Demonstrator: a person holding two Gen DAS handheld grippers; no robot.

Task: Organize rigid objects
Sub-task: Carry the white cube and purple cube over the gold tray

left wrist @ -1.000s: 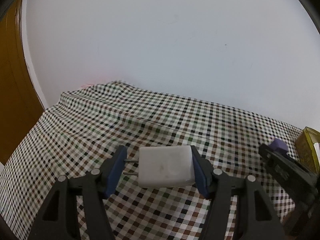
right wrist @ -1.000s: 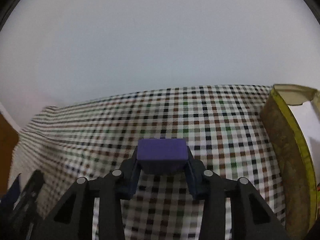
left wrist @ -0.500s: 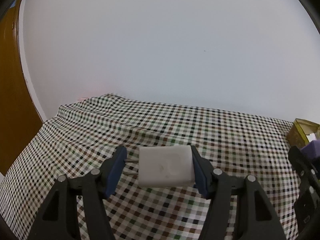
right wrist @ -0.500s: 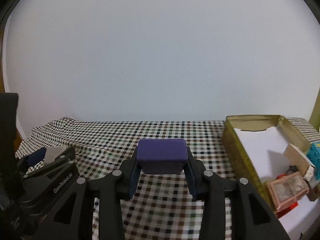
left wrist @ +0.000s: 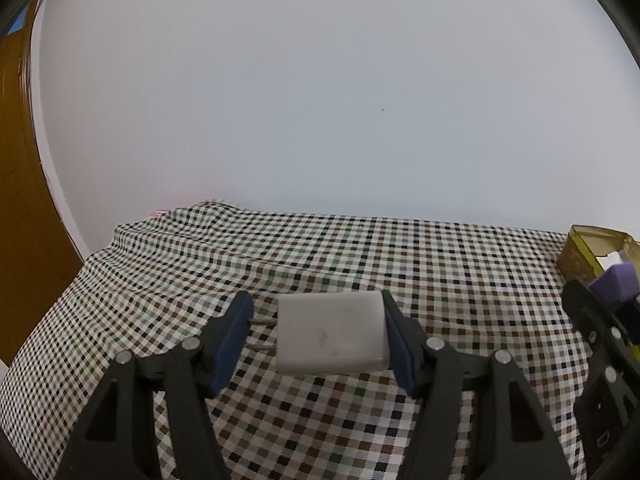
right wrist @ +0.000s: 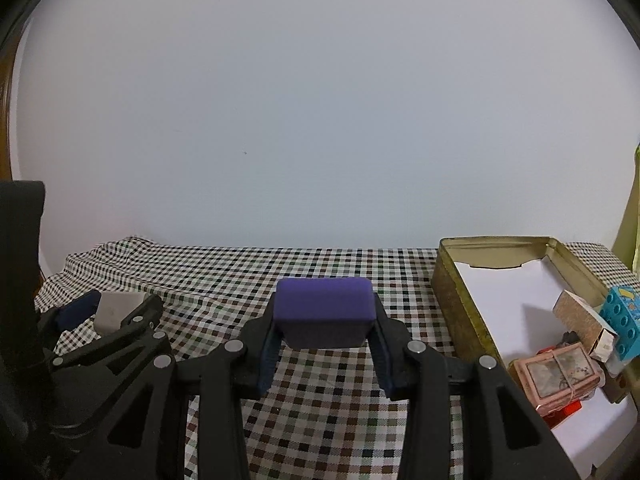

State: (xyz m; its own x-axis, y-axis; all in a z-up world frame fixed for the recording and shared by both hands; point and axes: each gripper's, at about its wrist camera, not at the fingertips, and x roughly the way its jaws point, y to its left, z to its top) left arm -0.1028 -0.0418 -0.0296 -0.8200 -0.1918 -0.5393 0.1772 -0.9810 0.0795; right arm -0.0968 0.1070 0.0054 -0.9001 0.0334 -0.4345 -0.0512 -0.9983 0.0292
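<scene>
Since a second ago both tools have swung and levelled out: the right wrist view, then tipped low over the checked cloth, now takes in the whole open tin at the desk's right edge.

The right gripper is pinching a purple block held clear above the cloth, its long axis running across between the fingers. The left gripper is clamped on a white charger plug, also lifted; its two prongs point left, against the left finger's pad, and its long axis spans the gap.

The relation that matters: the tin lies to the right of both tools, just beside the right one and well apart from the left one, so the right hand looks better placed to drop its load first.

In the tin, over a white paper lining, lie a pink card pack, a small cork-patterned carton, a blue studded brick and something red beneath the pack. The far half of the lining is bare.
</scene>
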